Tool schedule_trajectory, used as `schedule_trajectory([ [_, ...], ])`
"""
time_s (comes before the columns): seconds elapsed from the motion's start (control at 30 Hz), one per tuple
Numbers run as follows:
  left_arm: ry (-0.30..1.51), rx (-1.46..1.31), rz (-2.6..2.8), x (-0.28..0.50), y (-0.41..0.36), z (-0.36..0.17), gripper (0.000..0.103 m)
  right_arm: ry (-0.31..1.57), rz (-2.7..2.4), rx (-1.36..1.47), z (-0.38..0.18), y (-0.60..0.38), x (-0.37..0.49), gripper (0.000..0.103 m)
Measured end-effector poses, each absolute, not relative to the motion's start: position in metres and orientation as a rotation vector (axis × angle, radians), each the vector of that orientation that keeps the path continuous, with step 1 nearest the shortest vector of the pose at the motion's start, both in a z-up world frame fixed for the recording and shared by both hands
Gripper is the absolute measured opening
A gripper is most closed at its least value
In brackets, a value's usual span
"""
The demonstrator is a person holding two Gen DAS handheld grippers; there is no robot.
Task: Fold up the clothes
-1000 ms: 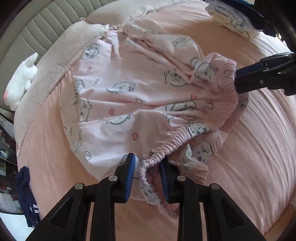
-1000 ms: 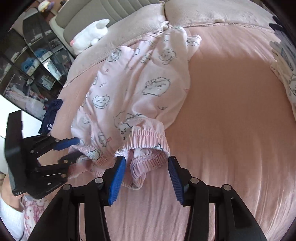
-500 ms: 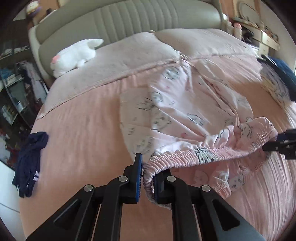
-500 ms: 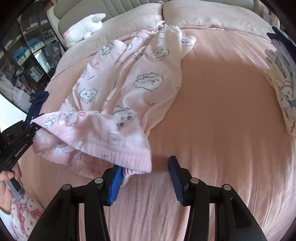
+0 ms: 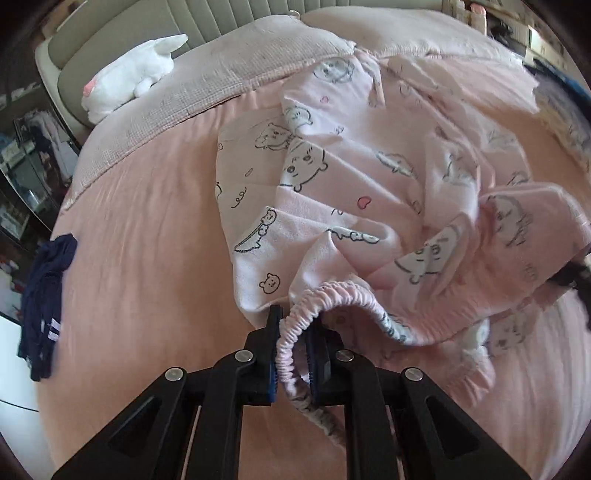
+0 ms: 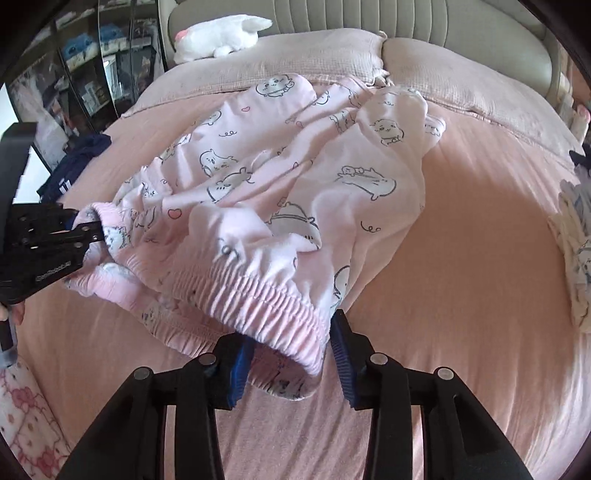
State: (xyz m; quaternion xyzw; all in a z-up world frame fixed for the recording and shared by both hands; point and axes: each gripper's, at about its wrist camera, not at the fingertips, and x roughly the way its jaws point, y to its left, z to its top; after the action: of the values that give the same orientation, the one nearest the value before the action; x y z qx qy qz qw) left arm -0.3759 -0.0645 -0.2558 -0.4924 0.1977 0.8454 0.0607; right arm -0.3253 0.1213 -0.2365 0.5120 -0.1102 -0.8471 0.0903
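Pink pajama pants (image 5: 362, 192) with cartoon animal prints lie on the pink bed, legs toward the pillows. My left gripper (image 5: 295, 332) is shut on the elastic waistband (image 5: 332, 295) and lifts that end. In the right wrist view the pants (image 6: 295, 177) spread out ahead, and the left gripper (image 6: 85, 229) shows at the left, clamped on the waistband. My right gripper (image 6: 291, 354) has its blue pads wide apart, with the other end of the waistband (image 6: 258, 295) hanging between them. I cannot tell if the fabric is pinched.
Pillows (image 6: 295, 55) and a white plush toy (image 6: 221, 33) lie at the head of the bed. A dark blue garment (image 5: 44, 295) lies at the left edge. Another printed garment (image 6: 576, 251) lies at the right edge. Shelves (image 6: 92, 74) stand to the left.
Both grippers have pulled the waistband toward the foot of the bed and spread it wider. The pants now lie stretched out longer.
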Motion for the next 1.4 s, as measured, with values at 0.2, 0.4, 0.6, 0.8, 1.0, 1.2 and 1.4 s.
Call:
schedule_trajectory([
  [0.2,0.408,-1.567,2.613,-0.383,-0.078,-0.257,0.019,-0.421,-2.491,1.530,-0.243,0.131,-0.331,0.021],
  [0.4,-0.052,-1.798,2.658,-0.402,-0.140,-0.264,0.103,-0.470,-2.435,1.522,-0.248,0.131,-0.336,0.085],
  [0.6,-0.051,-1.576,2.647,-0.396,-0.132,-0.241,0.102,0.046,-2.485,1.554,-0.256,0.078,-0.330,0.103],
  [0.8,0.301,-1.401,2.555,-0.379,-0.092,-0.239,0.066,-0.085,-2.498,1.562,-0.255,0.088,-0.338,0.103],
  [1.0,0.314,-1.382,2.548,-0.383,-0.089,-0.234,0.025,-0.273,-2.489,1.553,-0.249,0.105,-0.347,0.101],
  [1.2,0.305,-1.489,2.619,-0.385,-0.096,-0.241,0.025,-0.413,-2.535,1.562,-0.239,0.122,-0.346,0.050],
  [1.4,0.678,-1.319,2.828,-0.381,-0.081,-0.232,0.032,-0.066,-2.920,1.497,-0.215,0.125,-0.331,0.074],
])
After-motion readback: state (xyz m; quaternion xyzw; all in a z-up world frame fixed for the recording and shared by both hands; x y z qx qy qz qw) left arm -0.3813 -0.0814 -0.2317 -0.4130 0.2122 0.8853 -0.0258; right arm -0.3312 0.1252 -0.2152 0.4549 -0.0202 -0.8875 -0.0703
